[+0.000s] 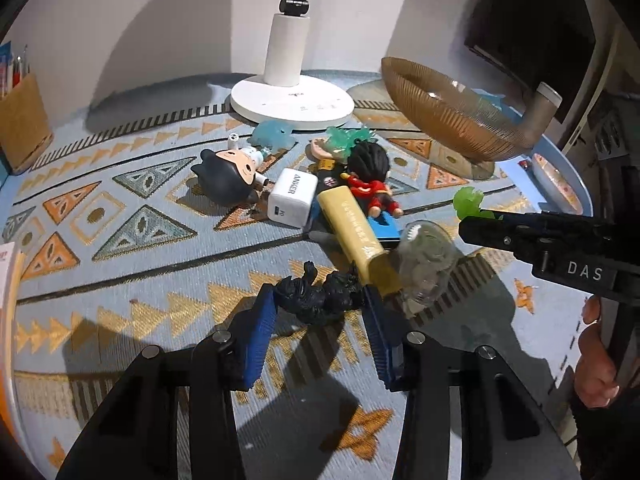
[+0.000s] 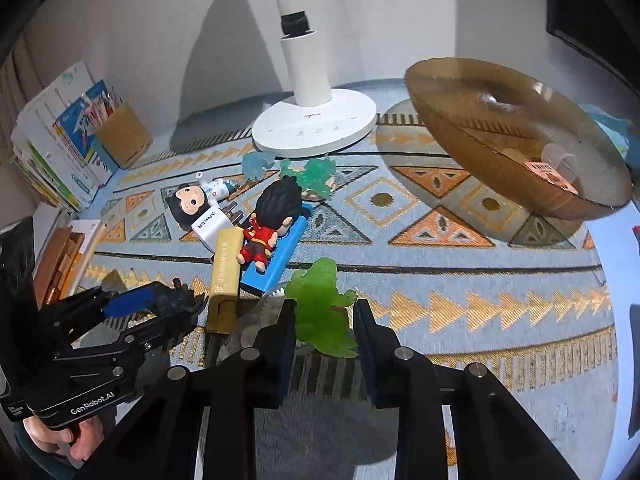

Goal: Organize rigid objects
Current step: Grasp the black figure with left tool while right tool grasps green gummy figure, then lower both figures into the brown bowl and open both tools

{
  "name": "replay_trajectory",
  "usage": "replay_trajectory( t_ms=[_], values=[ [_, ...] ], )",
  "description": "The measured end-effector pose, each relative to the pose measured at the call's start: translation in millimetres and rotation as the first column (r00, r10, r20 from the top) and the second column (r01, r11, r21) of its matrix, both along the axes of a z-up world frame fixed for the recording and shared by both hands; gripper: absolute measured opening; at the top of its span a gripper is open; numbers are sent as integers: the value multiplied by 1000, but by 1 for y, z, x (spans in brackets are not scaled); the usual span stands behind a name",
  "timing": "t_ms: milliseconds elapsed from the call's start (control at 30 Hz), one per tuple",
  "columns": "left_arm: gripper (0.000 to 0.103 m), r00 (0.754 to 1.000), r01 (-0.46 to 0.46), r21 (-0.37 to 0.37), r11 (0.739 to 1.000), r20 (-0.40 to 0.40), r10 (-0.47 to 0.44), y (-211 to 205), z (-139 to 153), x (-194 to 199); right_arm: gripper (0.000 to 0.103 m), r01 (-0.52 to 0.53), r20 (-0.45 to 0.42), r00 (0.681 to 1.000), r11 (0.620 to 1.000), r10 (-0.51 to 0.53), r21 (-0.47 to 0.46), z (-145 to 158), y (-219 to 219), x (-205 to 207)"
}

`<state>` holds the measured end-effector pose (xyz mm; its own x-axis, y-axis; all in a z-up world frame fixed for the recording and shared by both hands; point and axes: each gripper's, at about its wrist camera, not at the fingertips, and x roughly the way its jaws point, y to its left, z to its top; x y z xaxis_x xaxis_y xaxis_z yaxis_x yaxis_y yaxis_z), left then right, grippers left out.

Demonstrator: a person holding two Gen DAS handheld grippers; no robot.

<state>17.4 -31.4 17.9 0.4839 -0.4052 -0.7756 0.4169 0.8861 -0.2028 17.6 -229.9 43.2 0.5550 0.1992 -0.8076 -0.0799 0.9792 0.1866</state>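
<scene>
While the left gripper (image 1: 320, 304) brackets the black spiky plastic figurine (image 1: 318, 298), fingers apparently touching both flanks, the right gripper (image 2: 322, 320) stands open around the translucent green figurine (image 2: 322, 308), which sits upright nearer its left finger.

My left gripper (image 1: 320, 300) sits low at the near left, its blue pads (image 1: 262, 332) pressed against a black figure (image 1: 320, 298) on both sides. My right gripper (image 2: 324, 312) reaches in from the near right, fingers parted around a green figure (image 2: 322, 304), apparently not clamped.
</scene>
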Motion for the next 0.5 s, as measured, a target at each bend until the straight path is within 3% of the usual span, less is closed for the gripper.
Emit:
replay_trajectory(
  t_ms=[300,500],
  values=[
    [40,998,29,5,1000,60,-30,-15,31,-26,28,31,36,999,999,-33,40,21,-21,-26],
    [40,986,82,-28,996,148,-77,-36,82,-36,28,88,135,987,995,-92,35,69,-56,-50]
  ],
)
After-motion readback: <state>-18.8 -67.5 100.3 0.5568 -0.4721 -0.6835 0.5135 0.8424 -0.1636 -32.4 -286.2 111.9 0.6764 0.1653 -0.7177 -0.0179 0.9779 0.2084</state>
